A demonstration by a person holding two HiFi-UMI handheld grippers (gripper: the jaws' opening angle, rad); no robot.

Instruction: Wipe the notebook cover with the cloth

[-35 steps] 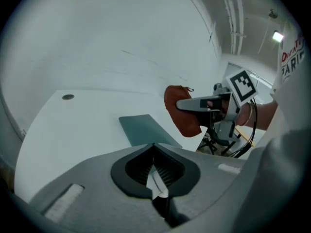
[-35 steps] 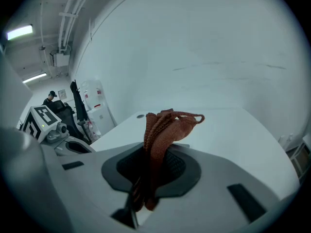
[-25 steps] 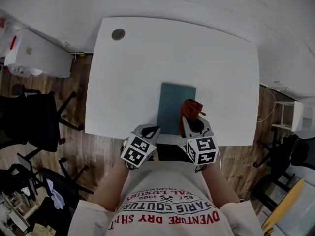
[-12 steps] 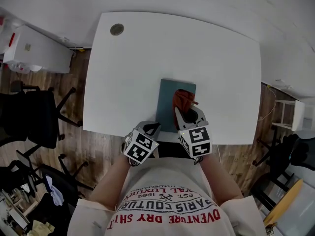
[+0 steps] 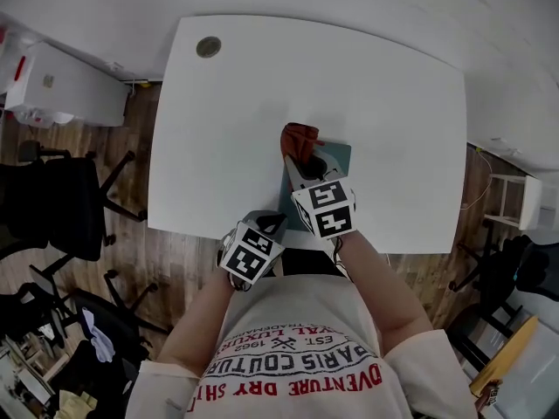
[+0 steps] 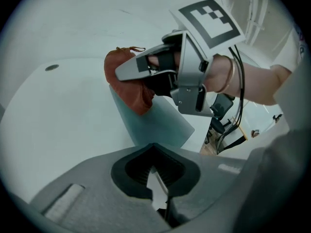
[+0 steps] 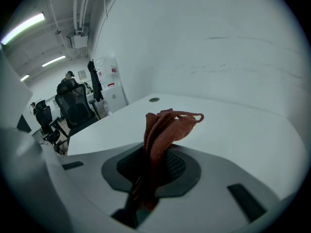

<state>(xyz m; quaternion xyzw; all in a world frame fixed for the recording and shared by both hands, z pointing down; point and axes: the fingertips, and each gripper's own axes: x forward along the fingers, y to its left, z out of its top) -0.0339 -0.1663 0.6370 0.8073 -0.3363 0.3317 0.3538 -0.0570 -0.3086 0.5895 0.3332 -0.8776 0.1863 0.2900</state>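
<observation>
A teal notebook [image 5: 339, 159] lies flat on the white table [image 5: 218, 147], close to its near edge. My right gripper [image 5: 301, 157] reaches over it, shut on a bunched rust-red cloth [image 5: 301, 136] that rests at the notebook's far left corner. In the right gripper view the cloth [image 7: 165, 127] sticks up from between the jaws of the right gripper [image 7: 154, 166]. My left gripper [image 5: 266, 227] hovers at the table's near edge, just left of the notebook, shut and holding nothing. From the left gripper [image 6: 156, 181] view I see the notebook [image 6: 158, 125], the cloth [image 6: 127, 84] and the right gripper [image 6: 127, 72].
A round cable grommet [image 5: 208, 47] sits in the table's far left corner. Black office chairs [image 5: 61, 212] and a white cabinet [image 5: 61, 94] stand on the wooden floor to the left. More chairs [image 5: 502, 273] are at the right.
My right gripper has carried the cloth from the notebook's near right part forward and left to its far left corner. The left gripper has hardly moved.
</observation>
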